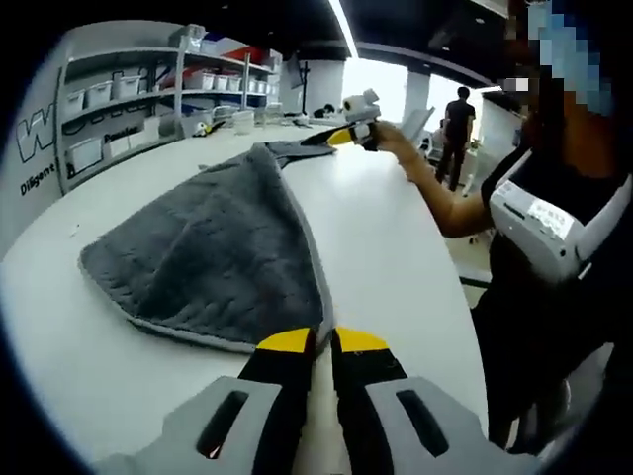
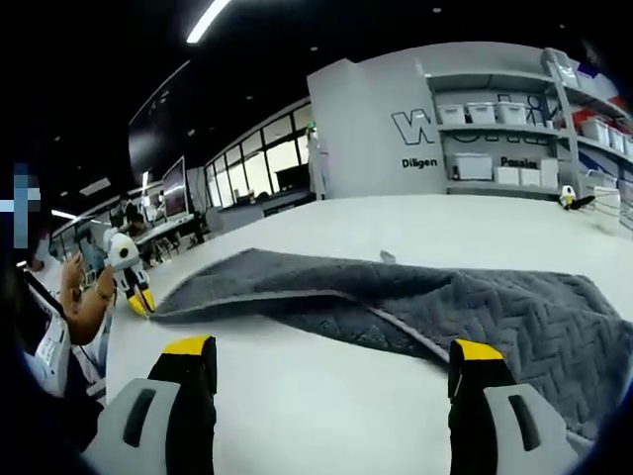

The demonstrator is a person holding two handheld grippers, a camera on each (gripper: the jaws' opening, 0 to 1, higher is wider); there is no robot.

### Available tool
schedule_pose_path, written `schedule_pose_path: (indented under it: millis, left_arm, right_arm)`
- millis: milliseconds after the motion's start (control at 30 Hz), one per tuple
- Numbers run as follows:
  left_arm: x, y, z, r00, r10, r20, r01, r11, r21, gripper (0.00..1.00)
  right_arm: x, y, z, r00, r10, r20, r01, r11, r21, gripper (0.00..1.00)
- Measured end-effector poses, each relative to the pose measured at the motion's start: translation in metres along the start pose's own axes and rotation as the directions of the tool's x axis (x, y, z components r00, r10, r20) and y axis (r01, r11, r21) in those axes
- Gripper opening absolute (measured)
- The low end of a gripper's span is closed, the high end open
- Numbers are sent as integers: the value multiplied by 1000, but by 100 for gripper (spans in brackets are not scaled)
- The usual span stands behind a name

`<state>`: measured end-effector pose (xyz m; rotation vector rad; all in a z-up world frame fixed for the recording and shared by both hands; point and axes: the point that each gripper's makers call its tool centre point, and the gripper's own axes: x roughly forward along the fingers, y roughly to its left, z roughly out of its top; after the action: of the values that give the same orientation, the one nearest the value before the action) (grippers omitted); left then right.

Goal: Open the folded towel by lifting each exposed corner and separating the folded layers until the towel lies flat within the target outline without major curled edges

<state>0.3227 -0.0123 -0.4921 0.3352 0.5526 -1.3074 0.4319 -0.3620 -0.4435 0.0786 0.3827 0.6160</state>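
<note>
A grey towel [image 1: 223,247] with a pale hem lies partly folded on the white table [image 1: 396,267], stretched out between the two grippers. In the left gripper view my left gripper [image 1: 322,341] is shut on the towel's near corner, its yellow tips pressed together. The right gripper [image 1: 346,134], held in a hand, is at the towel's far corner. In the right gripper view my right gripper [image 2: 331,348] stands open, jaws wide apart, with the towel [image 2: 475,297] lying just ahead of them. The left gripper [image 2: 138,297] pinches the far tip of the towel there.
Shelves with white bins [image 1: 129,94] stand behind the table against a grey wall with lettering [image 2: 420,129]. The person holding the grippers [image 1: 554,218] stands at the table's right edge. Another person [image 1: 458,114] stands far back. Small items [image 2: 574,198] sit near the shelves.
</note>
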Motion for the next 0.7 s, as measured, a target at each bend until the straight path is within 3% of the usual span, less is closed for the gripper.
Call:
schedule_pose_path:
  millis: [200, 267, 333, 367, 400, 467, 600, 667, 700]
  left_arm:
    - [-2, -5, 8, 999, 13, 41, -14, 1000, 11, 24]
    - [-5, -5, 12, 998, 32, 62, -33, 999, 16, 40]
    - [-11, -2, 21, 991, 59, 120, -62, 998, 16, 51]
    - [-13, 1, 26, 985, 78, 155, -83, 996, 24, 58]
    - [-17, 6, 35, 968, 117, 221, -129, 991, 43, 64]
    - [-21, 10, 38, 959, 143, 246, -157, 987, 36, 80]
    - [-34, 21, 40, 939, 199, 280, -204, 979, -13, 90]
    - [-40, 25, 45, 917, 228, 328, -222, 973, -56, 100]
    - [-43, 27, 46, 907, 245, 344, -234, 970, -74, 99]
  right_arm:
    - [1, 2, -3, 1000, 14, -17, -14, 1000, 5, 99]
    - [1, 4, -3, 1000, 26, -17, -26, 1000, 8, 99]
    - [3, 8, -2, 999, 41, -13, -41, 999, 9, 99]
    - [3, 8, -2, 999, 44, -14, -44, 999, 10, 99]
    - [4, 9, -2, 999, 49, -18, -49, 999, 11, 99]
    - [4, 9, -2, 999, 50, -21, -50, 999, 12, 99]
    - [4, 7, -2, 998, 51, -29, -50, 999, 2, 99]
    - [4, 8, -3, 998, 53, -39, -53, 999, -10, 99]
    - [5, 8, -1, 998, 51, -31, -52, 999, -16, 99]
